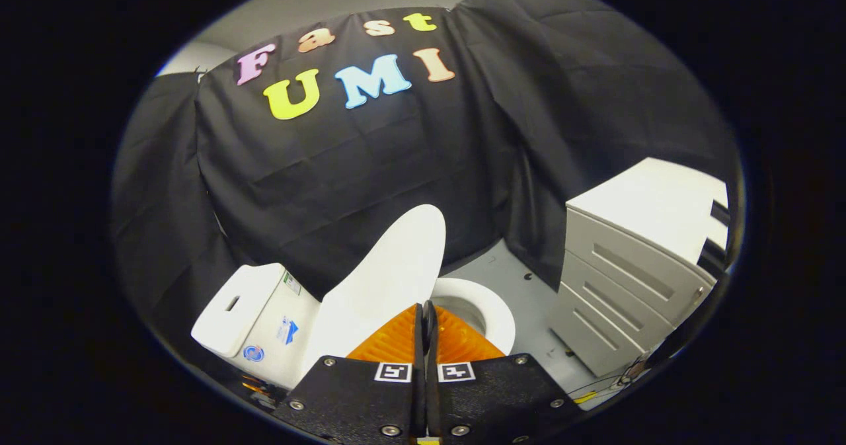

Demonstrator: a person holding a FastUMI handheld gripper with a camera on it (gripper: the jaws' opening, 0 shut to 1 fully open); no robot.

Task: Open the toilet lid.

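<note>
We see the gripper [428, 309] with its two fingers [396, 339] pressed together, almost no gap between them, and nothing held between them. Just beyond the fingertips stands the toilet lid [390, 273], already raised and leaning back toward the tank [248, 309] on the left. We cannot tell if the fingertips touch the lid or only stand close before it. To the right of the lid the white seat ring [492, 309] is uncovered, and part of the bowl opening shows inside it. The toilet stands on a pale grey floor [522, 299], near the black cloth wall [330, 180]. Farther to the right, well apart from the toilet, is a grey drawer cabinet [628, 280] with a white top.
</note>
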